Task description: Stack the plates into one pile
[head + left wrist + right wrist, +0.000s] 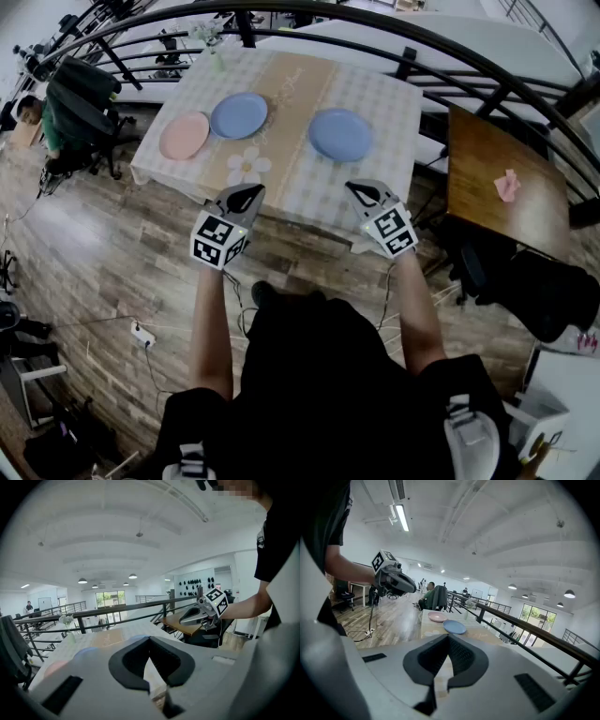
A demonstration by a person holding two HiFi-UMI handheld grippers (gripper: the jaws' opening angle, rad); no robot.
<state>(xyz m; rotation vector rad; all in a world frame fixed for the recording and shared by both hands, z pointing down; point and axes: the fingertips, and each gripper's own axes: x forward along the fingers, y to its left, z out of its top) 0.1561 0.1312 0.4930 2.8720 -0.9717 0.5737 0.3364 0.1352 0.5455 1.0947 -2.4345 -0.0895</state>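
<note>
Three plates lie apart on the checked tablecloth (375, 178): a pink plate (185, 135) at the left, a blue plate (239, 115) beside it, and a second blue plate (340, 134) further right. My left gripper (242, 199) and right gripper (364, 194) hover side by side just short of the table's near edge, both shut and empty. The right gripper view shows its own jaws (440, 684) closed, with the pink plate (437, 617) and a blue plate (454, 627) beyond. In the left gripper view, its closed jaws (150, 686) hide most of the table.
A white flower-shaped mat (247, 166) lies near the table's front edge, and a vase (214, 47) stands at the back. A black railing (441, 56) curves behind. A brown side table (487, 150) stands right, and a chair with a green jacket (80, 112) left.
</note>
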